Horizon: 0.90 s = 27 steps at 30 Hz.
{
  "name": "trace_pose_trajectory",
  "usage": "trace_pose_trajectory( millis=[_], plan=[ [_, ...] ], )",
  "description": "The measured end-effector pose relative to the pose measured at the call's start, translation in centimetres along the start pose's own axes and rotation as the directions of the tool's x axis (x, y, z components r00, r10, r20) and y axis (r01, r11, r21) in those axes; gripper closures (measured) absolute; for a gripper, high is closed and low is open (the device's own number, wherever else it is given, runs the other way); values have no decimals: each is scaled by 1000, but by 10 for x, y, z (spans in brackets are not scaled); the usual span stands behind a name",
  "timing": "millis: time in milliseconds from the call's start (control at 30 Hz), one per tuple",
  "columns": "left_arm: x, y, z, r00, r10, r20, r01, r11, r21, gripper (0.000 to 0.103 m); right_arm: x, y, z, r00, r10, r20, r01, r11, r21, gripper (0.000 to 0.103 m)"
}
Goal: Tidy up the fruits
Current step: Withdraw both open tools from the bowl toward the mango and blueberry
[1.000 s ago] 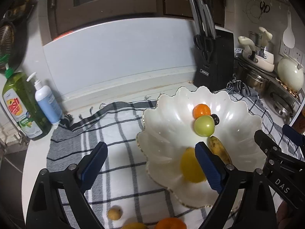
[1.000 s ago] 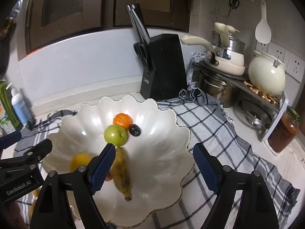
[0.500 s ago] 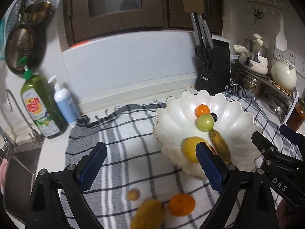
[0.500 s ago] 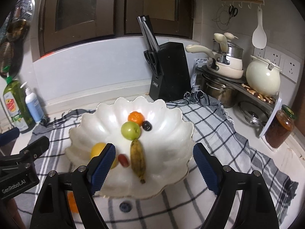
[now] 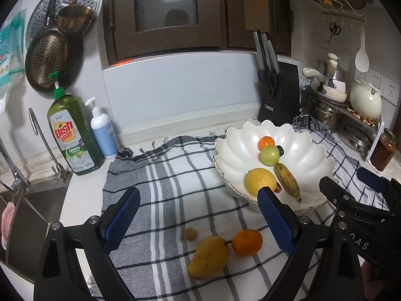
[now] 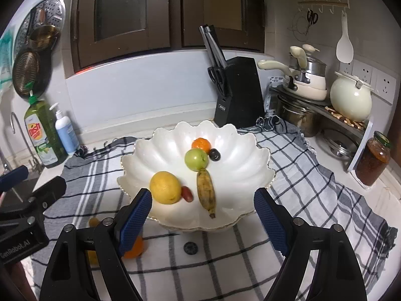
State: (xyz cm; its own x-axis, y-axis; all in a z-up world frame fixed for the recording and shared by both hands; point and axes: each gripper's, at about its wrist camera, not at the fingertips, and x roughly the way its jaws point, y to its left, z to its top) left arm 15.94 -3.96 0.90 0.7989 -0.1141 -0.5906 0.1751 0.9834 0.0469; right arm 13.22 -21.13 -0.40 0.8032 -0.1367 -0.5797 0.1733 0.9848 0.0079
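Both the left gripper (image 5: pixel 198 215) and right gripper (image 6: pixel 201 217) are held wide open and empty, while the mango (image 5: pixel 208 257), lower centre of the left view just below its jaws, long axis slanted lower-left to upper-right, is judged nearer the left, outside the bowl (image 5: pixel 233 148).

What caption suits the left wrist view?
Open left gripper above a yellow mango and orange on checked cloth, beside white scalloped fruit bowl.

Lemon (image 6: pixel 165 187) in bowl (image 6: pixel 253 170) — mango (image 5: pixel 208 257) before it
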Motion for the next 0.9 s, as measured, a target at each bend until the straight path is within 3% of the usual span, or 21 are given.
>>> trace_pose_trajectory(
  millis=[233,900],
  plan=[
    [2,3,-16,1000,-6,-28,6,1000,5,7,-5,6,-7,1000,4,1,-4,1000,-12,19],
    [43,0,-73,986,-27,-162,34,998,44,7,27,8,-50,994,-4,-106,4,1000,-8,19]
  ],
)
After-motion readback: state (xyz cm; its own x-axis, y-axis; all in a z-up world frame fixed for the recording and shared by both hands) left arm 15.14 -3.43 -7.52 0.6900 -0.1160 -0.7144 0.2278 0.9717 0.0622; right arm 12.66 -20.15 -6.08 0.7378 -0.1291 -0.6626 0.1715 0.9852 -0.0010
